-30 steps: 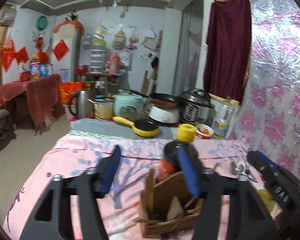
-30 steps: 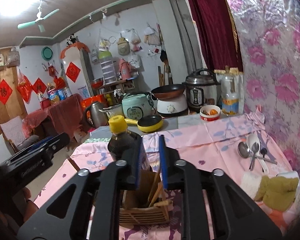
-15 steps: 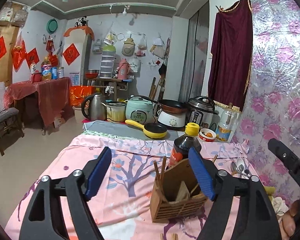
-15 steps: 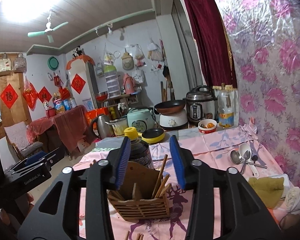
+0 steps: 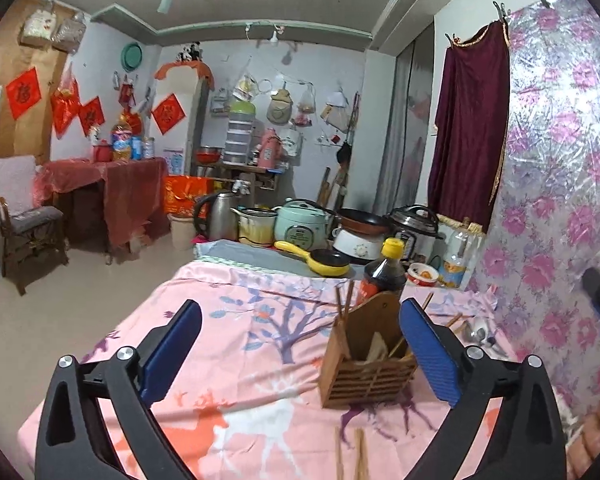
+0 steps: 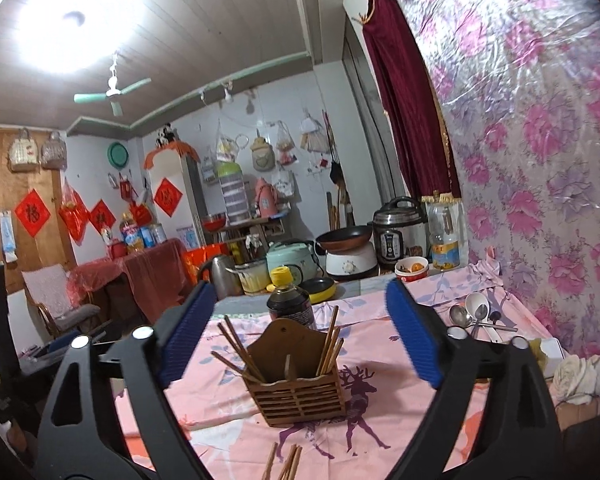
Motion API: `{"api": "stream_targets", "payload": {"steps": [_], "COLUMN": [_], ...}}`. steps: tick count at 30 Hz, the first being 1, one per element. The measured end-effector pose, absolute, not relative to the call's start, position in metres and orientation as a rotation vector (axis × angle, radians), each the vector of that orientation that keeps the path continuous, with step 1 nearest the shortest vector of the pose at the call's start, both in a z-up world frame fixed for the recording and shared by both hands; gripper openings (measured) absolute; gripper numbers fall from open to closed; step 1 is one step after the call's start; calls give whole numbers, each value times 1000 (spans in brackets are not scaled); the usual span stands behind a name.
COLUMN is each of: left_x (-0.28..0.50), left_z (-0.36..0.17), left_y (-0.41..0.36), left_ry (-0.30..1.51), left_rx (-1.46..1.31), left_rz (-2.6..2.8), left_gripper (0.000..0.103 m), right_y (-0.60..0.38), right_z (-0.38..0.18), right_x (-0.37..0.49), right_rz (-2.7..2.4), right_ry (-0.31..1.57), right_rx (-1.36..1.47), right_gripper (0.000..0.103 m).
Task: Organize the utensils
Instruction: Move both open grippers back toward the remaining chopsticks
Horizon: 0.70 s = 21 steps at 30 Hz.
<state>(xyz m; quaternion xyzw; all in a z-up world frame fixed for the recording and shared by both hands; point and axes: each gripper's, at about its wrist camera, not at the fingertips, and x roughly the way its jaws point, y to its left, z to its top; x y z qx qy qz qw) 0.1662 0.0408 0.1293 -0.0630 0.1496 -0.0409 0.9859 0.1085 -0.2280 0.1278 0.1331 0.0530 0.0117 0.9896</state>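
Pink-clothed table [image 6: 412,344]; holder [image 6: 300,392], spoons [image 6: 476,316]

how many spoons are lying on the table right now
3 that I can make out, clustered on the pink tablecloth near the floral wall: a white spoon, a metal spoon to its left, and another metal spoon crossing them. Their handles overlap, so another may be hidden.

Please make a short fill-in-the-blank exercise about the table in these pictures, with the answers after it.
1. The brown wooden slatted holder contains several wooden ____.
2. The dark sauce bottle behind the holder has a ____ cap.
3. The metal and white spoons lie near the ____ wall covering.
4. Loose chopsticks lie on the ____ tablecloth.

Answers: chopsticks; yellow; flowered; pink
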Motion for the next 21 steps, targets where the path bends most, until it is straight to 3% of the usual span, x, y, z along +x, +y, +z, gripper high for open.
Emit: {"api": "stream_targets", "payload": {"steps": [7,15,21], "left_x": [120,106,114], "left_z": [62,-64,-92], "left_y": [44,43,46], "left_ry": [395,637,713], "left_rx": [-133,-36,-48], "left_rz": [-29,25,1], "left_gripper": [97,97,97], "right_y": [-211,-190,-188], "right_z": [71,-45,-78], "right_x": [66,71,78], "right_rz": [-35,-69,-5], "right_ry": [164,472,576], "right_rx": [255,127,85], "right_gripper": [96,96,96]}}
